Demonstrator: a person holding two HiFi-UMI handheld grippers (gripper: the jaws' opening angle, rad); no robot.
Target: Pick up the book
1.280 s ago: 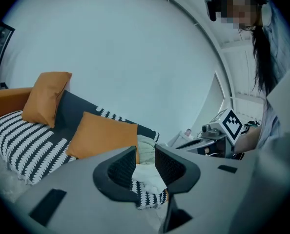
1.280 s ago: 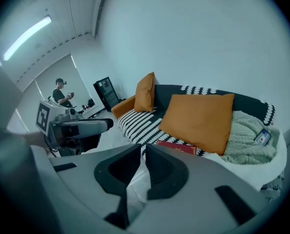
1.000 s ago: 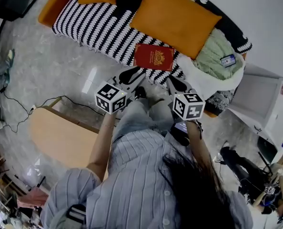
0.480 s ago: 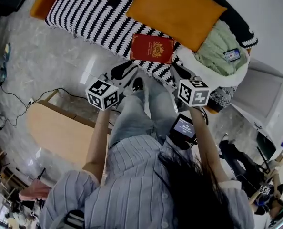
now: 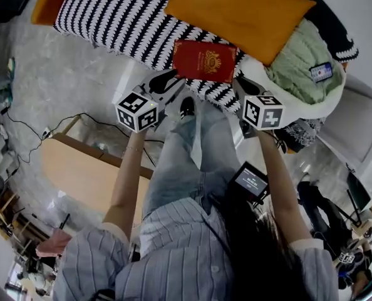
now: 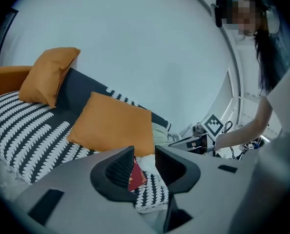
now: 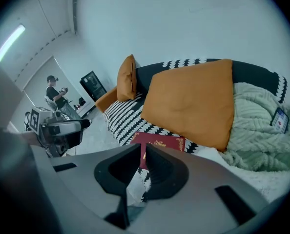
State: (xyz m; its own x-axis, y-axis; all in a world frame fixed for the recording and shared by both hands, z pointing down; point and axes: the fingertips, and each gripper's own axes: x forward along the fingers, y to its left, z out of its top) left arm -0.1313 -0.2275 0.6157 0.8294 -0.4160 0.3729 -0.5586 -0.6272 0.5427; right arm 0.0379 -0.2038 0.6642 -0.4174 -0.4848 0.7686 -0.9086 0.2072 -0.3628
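A red book (image 5: 205,60) with a gold emblem lies flat at the front edge of the black-and-white patterned sofa (image 5: 117,24). My left gripper (image 5: 172,80) hovers just short of the book's lower left corner, shut and empty. My right gripper (image 5: 241,85) sits just off the book's lower right corner, also shut with nothing in it. In the left gripper view the book (image 6: 136,175) shows beyond the left gripper (image 6: 144,152). In the right gripper view the book (image 7: 160,143) lies just past the right gripper (image 7: 142,147).
An orange cushion (image 5: 236,11) rests behind the book. A green blanket (image 5: 299,68) with a phone (image 5: 322,71) lies to its right. A wooden table (image 5: 86,177) stands at the left, with cables (image 5: 29,127) on the floor. My legs are below the sofa edge.
Both grippers have moved down and forward toward the book, and now flank its near corners. Both stay shut.
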